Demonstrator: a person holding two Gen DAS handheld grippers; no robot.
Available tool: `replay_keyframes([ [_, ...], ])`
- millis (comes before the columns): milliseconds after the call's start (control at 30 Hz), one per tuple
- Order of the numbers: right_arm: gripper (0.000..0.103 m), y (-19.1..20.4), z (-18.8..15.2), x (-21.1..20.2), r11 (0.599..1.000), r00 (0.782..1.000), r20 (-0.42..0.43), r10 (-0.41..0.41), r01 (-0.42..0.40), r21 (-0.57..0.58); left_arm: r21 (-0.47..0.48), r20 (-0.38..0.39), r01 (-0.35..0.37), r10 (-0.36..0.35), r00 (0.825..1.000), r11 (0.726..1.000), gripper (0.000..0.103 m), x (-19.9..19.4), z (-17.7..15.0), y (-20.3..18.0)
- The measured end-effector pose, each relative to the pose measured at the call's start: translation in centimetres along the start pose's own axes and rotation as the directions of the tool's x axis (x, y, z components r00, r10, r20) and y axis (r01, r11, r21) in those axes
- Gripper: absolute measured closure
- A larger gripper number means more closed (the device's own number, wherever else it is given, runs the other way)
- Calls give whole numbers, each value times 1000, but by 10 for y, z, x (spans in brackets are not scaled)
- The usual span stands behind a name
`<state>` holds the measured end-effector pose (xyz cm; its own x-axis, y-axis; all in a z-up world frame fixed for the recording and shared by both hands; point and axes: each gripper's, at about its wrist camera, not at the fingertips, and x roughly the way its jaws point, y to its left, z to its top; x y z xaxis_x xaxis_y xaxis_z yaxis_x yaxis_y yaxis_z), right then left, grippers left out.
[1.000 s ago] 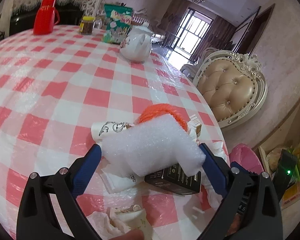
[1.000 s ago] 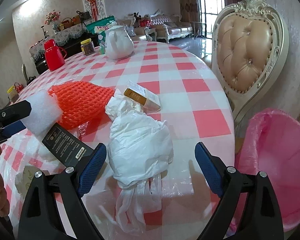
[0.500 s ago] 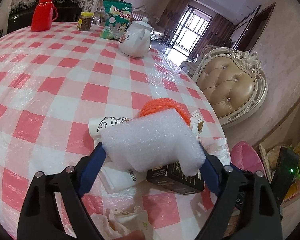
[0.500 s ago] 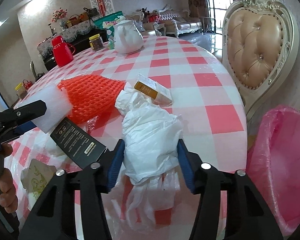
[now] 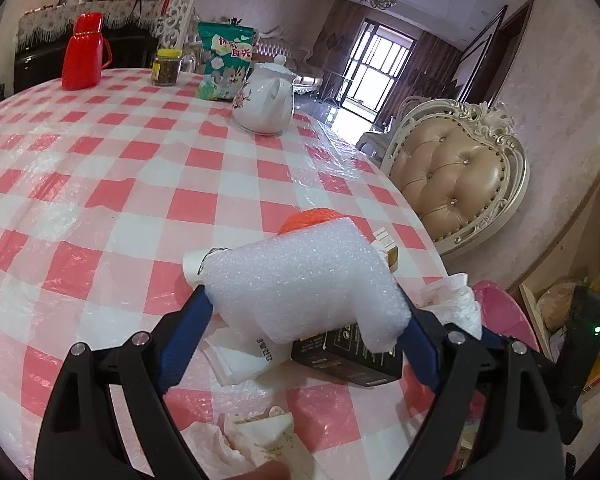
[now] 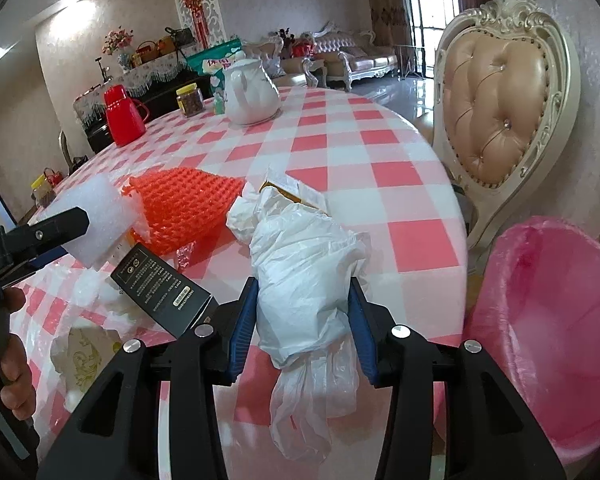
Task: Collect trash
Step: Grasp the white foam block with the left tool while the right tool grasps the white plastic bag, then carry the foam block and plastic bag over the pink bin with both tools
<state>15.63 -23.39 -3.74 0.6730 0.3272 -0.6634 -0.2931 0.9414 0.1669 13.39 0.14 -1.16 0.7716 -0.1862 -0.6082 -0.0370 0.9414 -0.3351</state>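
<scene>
The right gripper [image 6: 303, 322], whose fingers [image 6: 242, 322] stood wide apart a second ago, is closing on the crumpled white plastic bag [image 6: 304, 276], the blue pads now pressing both its sides near the surface's [image 6: 340, 152] near right edge. The left gripper [image 5: 305, 318] has drawn in slightly and clamps the white foam piece [image 5: 304, 284], held above a black box [image 5: 346, 354]. Behind lie the orange foam net [image 6: 184, 208] and a small carton [image 6: 296, 192]. The pink-lined bin [image 6: 548, 320] stands right of the surface.
</scene>
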Motion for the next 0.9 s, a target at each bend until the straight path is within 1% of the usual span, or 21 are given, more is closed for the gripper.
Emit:
replay_keyframes([
  [333,60,-10,-1,-32,999,998,52,-31,30,14,34,41,2,-3,999,999,18,-18,2,-13],
  [600,60,-36,-4,-61,996,992,91,-84,80,49,68,58,24,-28,998,997,18,-27,5,-33],
  [900,60,-64,-9,-81,986,982,115,-149,140,85,119,55,46,-53,997,992,18,-24,4,-62],
])
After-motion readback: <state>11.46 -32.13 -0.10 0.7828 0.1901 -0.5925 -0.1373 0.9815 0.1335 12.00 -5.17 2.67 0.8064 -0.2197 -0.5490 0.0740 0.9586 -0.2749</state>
